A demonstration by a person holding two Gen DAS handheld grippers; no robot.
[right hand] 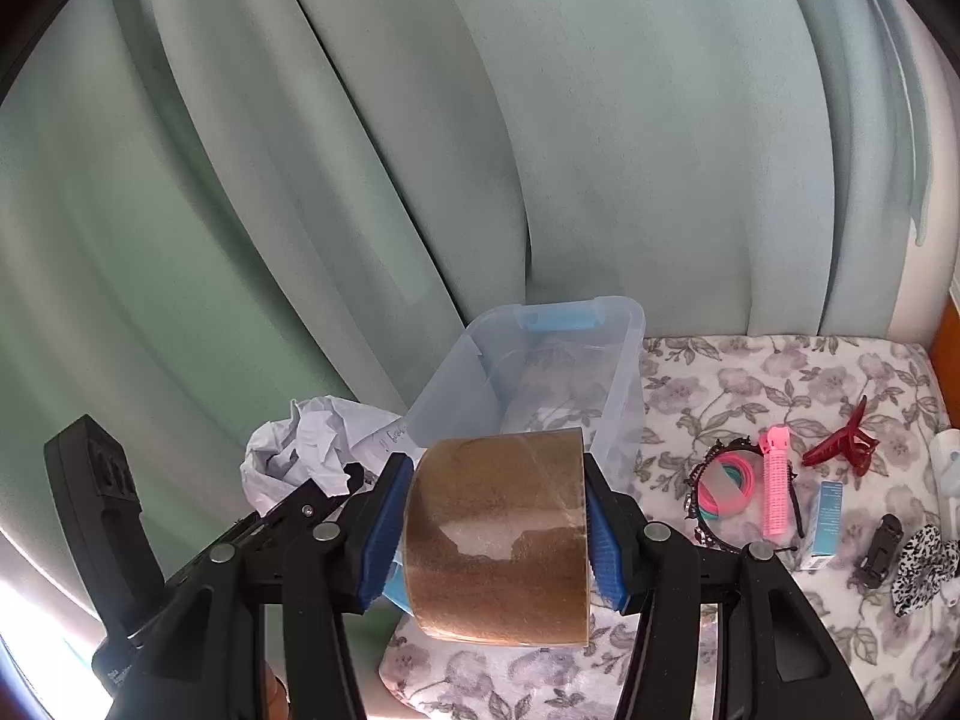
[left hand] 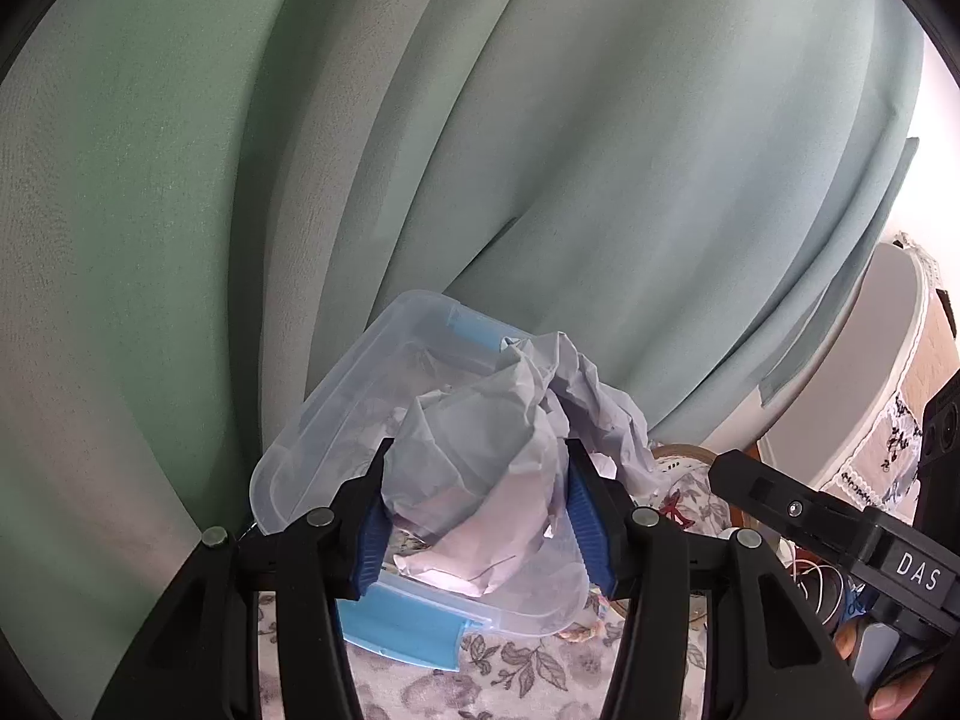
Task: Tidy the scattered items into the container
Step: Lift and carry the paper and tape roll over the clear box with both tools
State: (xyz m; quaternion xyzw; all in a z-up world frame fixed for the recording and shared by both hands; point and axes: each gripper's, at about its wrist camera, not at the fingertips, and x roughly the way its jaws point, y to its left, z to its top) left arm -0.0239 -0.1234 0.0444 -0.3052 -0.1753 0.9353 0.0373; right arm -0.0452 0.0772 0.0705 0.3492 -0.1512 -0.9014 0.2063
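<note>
Pale green curtain (left hand: 420, 150) in heavy folds behind a table under a grey floral cloth (left hand: 510, 672). Left wrist view: left gripper (left hand: 477, 516) pinched on a wad of crumpled paper (left hand: 486, 468), blue pads pressed into either side of it, held up in front of the clear plastic container (left hand: 336, 408) with blue latches; wad over the near rim rather than inside, container interior largely masked by the paper. At right edge, the other gripper's black body, with a fingertip of the person at the bottom corner. Right wrist view: same curtain and cloth; right gripper (right hand: 498, 531) clamped across a roll of brown packing tape (right hand: 498, 540), pads against both flat faces, roll carried just short of the container's near wall; container (right hand: 540, 372) apparently empty down to its base. Left gripper and its paper visible at left, near the container's corner. Progress, as judged — early: two items in hand, none yet deposited. Remaining on the cloth to the right, well apart from the container: pink and teal hair ties (right hand: 729, 480), pink roller clip (right hand: 778, 486), red claw clip (right hand: 843, 444), small blue box (right hand: 827, 516), black clip (right hand: 881, 549), leopard-print scrunchie (right hand: 921, 567). Possible obstruction — both grippers converging on one opening, bulky paper likely to crowd the tape's entry.
</note>
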